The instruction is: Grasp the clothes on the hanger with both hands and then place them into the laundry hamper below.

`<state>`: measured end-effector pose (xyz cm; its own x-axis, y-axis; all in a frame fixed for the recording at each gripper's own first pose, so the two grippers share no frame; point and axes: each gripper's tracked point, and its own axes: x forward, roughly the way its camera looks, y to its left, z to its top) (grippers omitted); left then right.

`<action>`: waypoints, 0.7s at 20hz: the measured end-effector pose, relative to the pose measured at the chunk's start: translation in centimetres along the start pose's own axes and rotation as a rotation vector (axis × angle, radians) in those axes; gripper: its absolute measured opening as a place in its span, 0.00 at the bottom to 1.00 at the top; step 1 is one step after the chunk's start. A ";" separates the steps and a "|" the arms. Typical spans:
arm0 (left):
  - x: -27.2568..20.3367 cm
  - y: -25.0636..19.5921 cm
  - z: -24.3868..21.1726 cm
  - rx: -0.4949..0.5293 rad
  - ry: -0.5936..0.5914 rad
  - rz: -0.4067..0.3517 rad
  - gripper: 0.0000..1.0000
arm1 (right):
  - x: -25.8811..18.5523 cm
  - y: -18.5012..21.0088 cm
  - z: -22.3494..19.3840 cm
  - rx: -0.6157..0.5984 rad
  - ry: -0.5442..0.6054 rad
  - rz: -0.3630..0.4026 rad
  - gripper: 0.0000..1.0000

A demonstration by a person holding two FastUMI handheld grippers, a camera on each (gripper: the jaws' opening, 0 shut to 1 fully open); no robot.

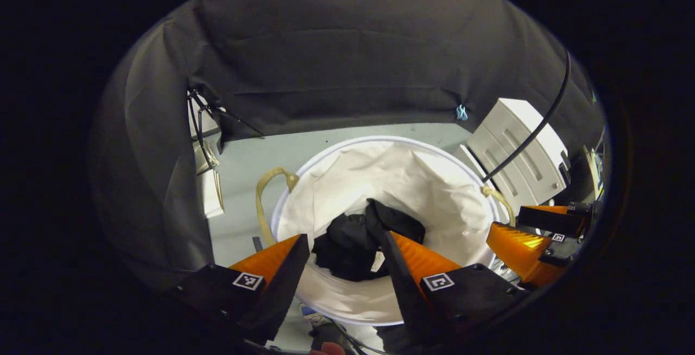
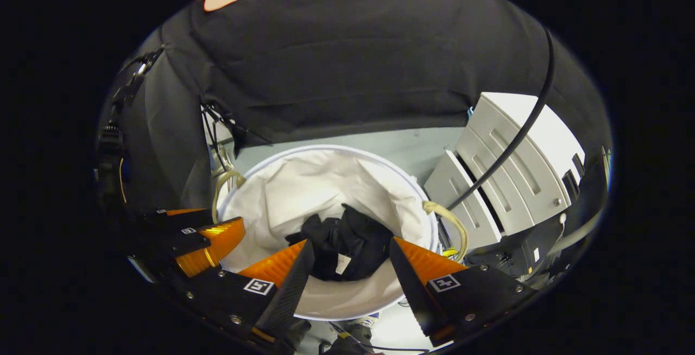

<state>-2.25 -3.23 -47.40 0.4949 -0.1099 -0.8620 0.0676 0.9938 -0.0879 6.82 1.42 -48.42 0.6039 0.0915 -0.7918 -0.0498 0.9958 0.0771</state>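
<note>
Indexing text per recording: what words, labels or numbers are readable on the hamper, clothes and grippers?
White tag on the black clothes: too small to read.
Square markers on the left gripper and right gripper: coded patterns, no words.
Laundry hamper: no text.

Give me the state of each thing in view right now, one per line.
Black clothes: bunched in the hamper's bottom, released.
Laundry hamper: upright, open-topped, on the floor.
Left tongs: open, empty, above the hamper.
Right tongs: open, empty, above the hamper.
White drawer cabinet: drawers look closed.
</note>
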 end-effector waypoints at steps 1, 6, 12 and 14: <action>-0.8 0.0 1.2 -0.015 -0.037 -0.003 0.91 | -1.0 0.0 1.3 0.003 -0.032 0.004 0.88; -6.8 0.0 9.1 -0.059 -0.213 -0.012 0.91 | -7.5 0.6 9.2 0.002 -0.211 0.018 0.88; -18.1 -1.1 18.6 -0.054 -0.482 -0.045 0.90 | -18.9 1.3 20.4 0.009 -0.465 0.015 0.87; -22.4 -1.8 21.6 -0.049 -0.577 -0.058 0.90 | -23.5 1.8 23.5 -0.013 -0.552 0.006 0.87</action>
<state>5.22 -2.84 -17.15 0.8846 -0.1408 -0.4445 0.0752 0.9839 -0.1619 11.26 0.87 -15.43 0.9310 0.0832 -0.3555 -0.0621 0.9956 0.0704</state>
